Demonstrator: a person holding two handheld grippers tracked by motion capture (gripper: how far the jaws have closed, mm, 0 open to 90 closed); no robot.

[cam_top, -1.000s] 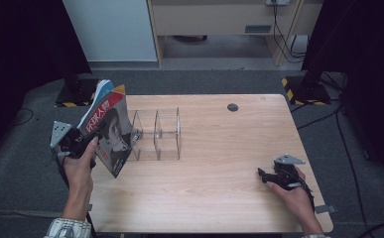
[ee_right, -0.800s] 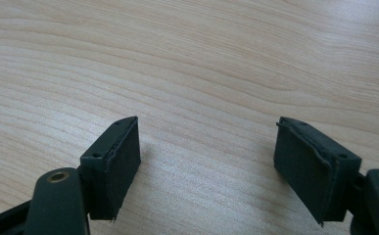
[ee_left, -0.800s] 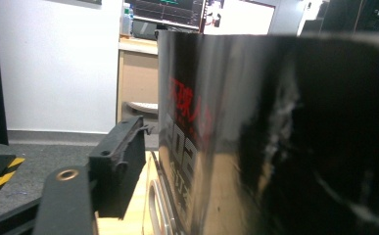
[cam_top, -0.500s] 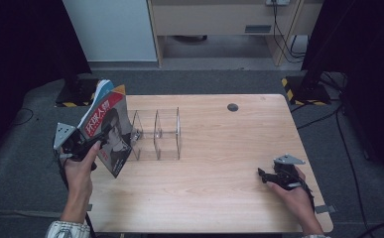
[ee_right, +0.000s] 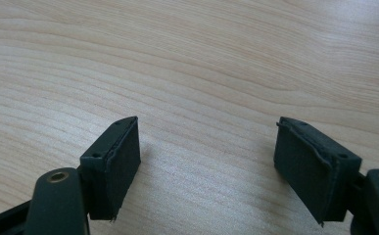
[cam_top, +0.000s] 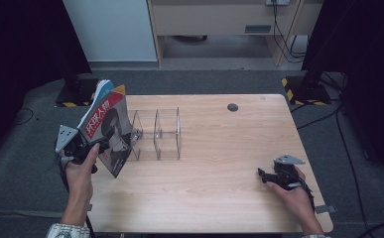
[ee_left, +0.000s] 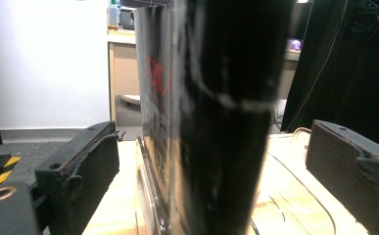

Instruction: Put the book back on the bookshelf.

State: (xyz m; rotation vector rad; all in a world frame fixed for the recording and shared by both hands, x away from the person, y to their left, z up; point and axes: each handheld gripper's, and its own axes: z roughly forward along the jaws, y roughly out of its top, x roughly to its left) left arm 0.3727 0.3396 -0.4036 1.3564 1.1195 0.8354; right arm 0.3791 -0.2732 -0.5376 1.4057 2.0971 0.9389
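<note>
A magazine (cam_top: 105, 128) with a red title band and a portrait on its cover stands tilted at the table's left edge, at the left end of a clear acrylic rack (cam_top: 157, 134). My left gripper (cam_top: 91, 145) reaches in from the left and straddles its lower edge. The jaws have just been opening; in the left gripper view the dark magazine (ee_left: 216, 98) stands between them with a gap on each side of the left gripper (ee_left: 216, 176). My right gripper (cam_top: 265, 175) rests low on the wooden table (cam_top: 219, 198) at the right, open over bare wood (ee_right: 201, 58), the right gripper (ee_right: 206, 161) holding nothing.
The rack has several upright clear dividers. A round black grommet (cam_top: 232, 107) sits near the table's far edge. Grey floor surrounds the table, with yellow-striped stand bases (cam_top: 298, 88) at the far corners and a white cabinet (cam_top: 110, 29) behind.
The left gripper's jaws have spread apart off the magazine, which stays tilted by the rack. The left hand shifted slightly. The right hand has kept still.
</note>
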